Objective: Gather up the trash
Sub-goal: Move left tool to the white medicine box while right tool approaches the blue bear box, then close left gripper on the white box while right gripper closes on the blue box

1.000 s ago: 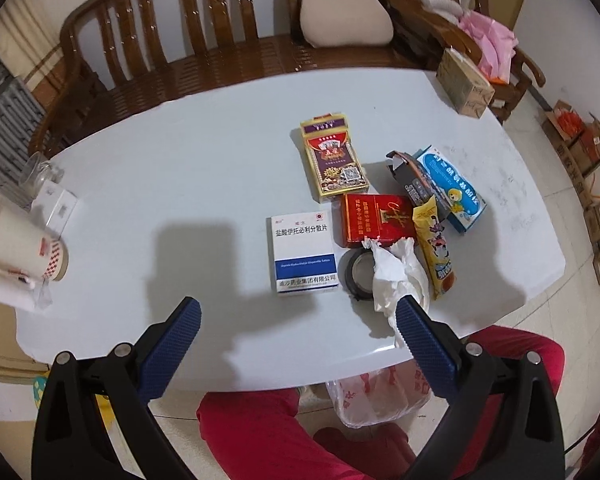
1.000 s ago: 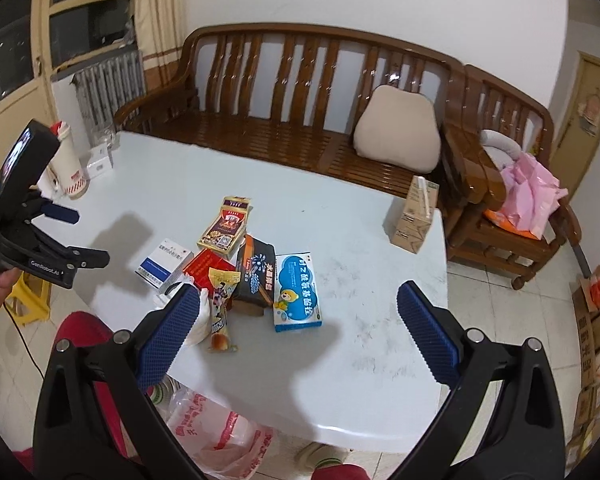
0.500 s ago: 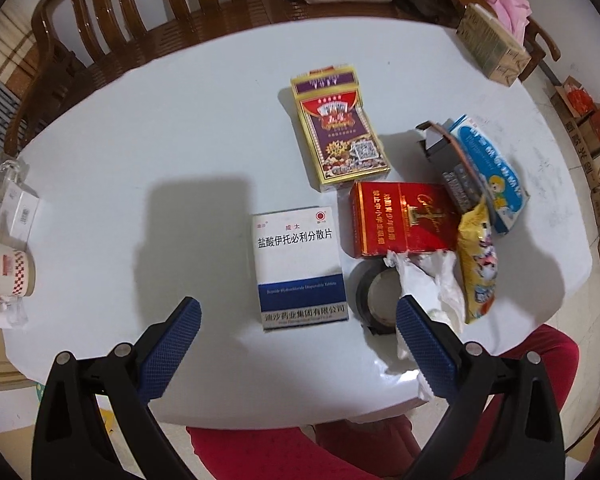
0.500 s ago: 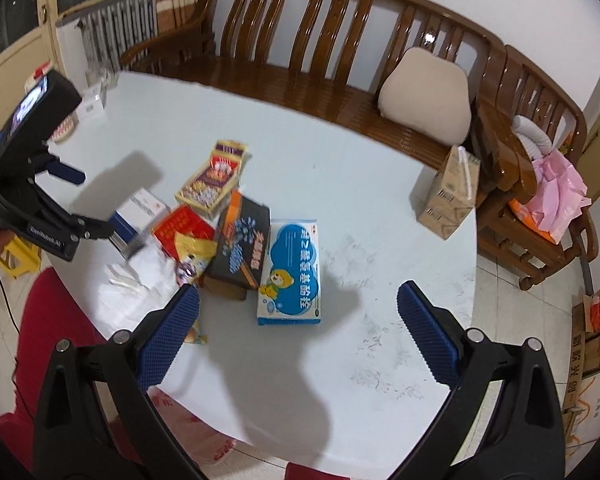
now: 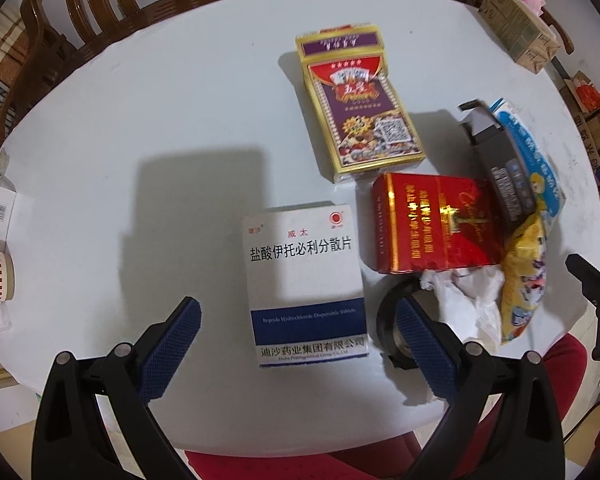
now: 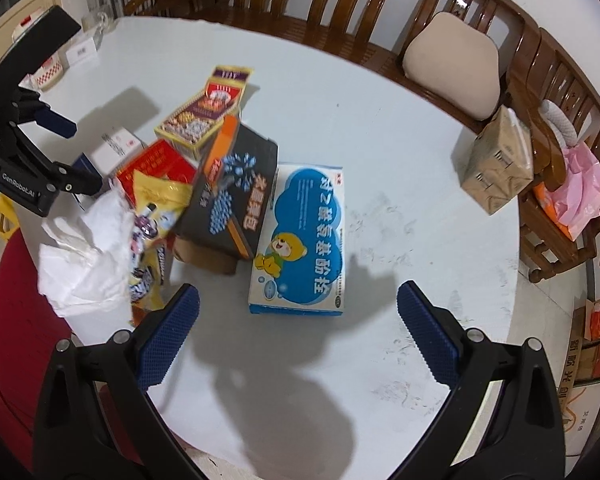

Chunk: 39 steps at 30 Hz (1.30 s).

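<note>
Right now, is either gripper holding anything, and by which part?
Nothing is held. The left gripper is open over the white box; the right gripper is open near the blue box.

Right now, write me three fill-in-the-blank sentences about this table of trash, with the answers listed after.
1. Both grippers, left gripper and right gripper, are ____.
2. The white medicine box carries a band coloured ____.
3. The crumpled tissue lies at the table's ____.

Answers: open; blue; edge
</note>
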Tool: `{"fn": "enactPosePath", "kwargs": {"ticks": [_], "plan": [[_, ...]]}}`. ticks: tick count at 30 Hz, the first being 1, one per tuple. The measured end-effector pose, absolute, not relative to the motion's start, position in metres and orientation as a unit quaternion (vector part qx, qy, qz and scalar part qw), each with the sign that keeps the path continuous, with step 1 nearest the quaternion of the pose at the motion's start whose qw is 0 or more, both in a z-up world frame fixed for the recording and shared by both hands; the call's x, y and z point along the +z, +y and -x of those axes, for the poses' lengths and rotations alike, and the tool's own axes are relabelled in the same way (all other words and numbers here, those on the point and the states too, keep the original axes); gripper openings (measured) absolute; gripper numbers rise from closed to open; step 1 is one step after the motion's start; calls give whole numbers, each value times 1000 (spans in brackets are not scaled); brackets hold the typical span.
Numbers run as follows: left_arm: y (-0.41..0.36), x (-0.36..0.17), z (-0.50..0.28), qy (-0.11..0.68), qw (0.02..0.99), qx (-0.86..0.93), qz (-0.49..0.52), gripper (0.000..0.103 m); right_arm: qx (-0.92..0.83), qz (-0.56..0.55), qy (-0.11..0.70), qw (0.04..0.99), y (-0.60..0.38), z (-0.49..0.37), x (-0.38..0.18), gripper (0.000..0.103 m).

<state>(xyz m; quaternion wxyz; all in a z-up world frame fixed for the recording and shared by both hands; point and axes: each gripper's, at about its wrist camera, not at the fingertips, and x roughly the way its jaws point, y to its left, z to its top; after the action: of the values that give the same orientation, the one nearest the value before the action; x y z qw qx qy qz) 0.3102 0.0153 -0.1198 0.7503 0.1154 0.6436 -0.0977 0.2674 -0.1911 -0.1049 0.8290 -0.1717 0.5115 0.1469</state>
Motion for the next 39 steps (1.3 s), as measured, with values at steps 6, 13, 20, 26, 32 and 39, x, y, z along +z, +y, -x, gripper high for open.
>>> {"fn": "enactPosePath", "kwargs": {"ticks": [6, 13, 20, 26, 32, 39], "plan": [[18, -128, -318, 646, 749, -93, -114, 95, 143, 181, 521, 822, -189, -276, -121, 97], [25, -137, -322, 653, 744, -91, -113, 95, 141, 176, 532, 816, -194, -291, -137, 97], [28, -143, -328, 656, 740, -92, -114, 92, 147, 162, 538, 814, -198, -302, -146, 93], [36, -144, -336, 661, 737, -103, -99, 85, 167, 141, 542, 811, -198, -304, -144, 73], [34, -140, -339, 657, 739, -113, -99, 74, 178, 127, 547, 808, -196, -301, -143, 63], [20, -130, -325, 653, 740, -119, -104, 60, 155, 134, 542, 815, -196, -296, -139, 62]]}}
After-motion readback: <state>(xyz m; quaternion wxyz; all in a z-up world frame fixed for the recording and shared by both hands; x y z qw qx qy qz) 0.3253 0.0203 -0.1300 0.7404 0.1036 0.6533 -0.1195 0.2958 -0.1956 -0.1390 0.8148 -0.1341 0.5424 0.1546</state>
